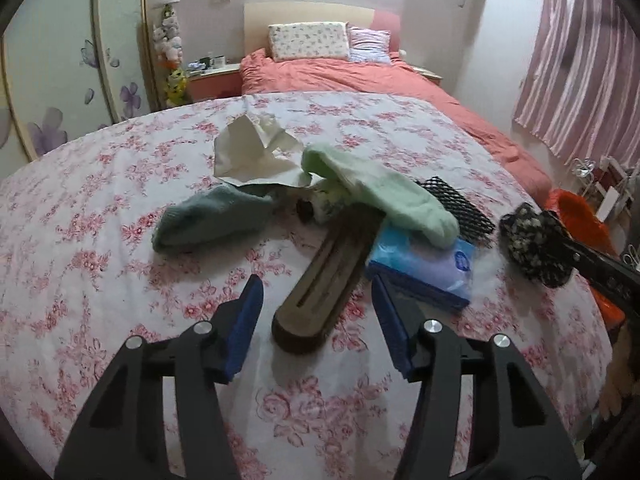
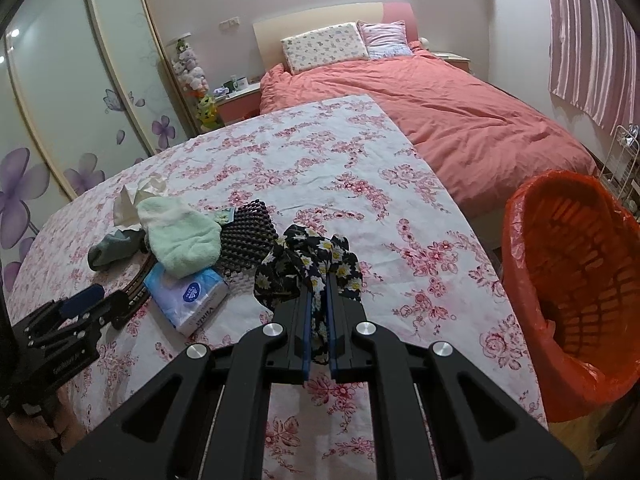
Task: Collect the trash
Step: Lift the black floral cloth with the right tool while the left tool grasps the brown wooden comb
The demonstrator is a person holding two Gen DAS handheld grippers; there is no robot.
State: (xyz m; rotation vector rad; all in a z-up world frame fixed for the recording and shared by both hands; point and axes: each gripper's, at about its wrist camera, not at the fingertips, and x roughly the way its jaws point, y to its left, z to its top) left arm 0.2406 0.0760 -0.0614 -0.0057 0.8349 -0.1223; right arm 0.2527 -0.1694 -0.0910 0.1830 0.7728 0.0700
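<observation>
My right gripper (image 2: 320, 288) is shut on a black scrunchie with a daisy print (image 2: 308, 264), held just above the floral tablecloth (image 2: 320, 160). The left wrist view shows the same scrunchie (image 1: 528, 244) at the far right. My left gripper (image 1: 316, 280) is open, its blue pads on either side of the near end of a brown slotted wooden piece (image 1: 320, 280) without touching it. Behind that lie a crumpled white tissue (image 1: 252, 152), a grey-green sock (image 1: 208, 220), a light green sock (image 1: 380, 196), black mesh (image 1: 456, 204) and a blue tissue pack (image 1: 424, 268).
A bin lined with an orange bag (image 2: 568, 272) stands off the table's right edge. A small floral-printed tube (image 1: 324, 204) lies under the light green sock. Behind the table are a bed with a pink duvet (image 2: 460, 112) and a wardrobe (image 2: 60, 100) on the left.
</observation>
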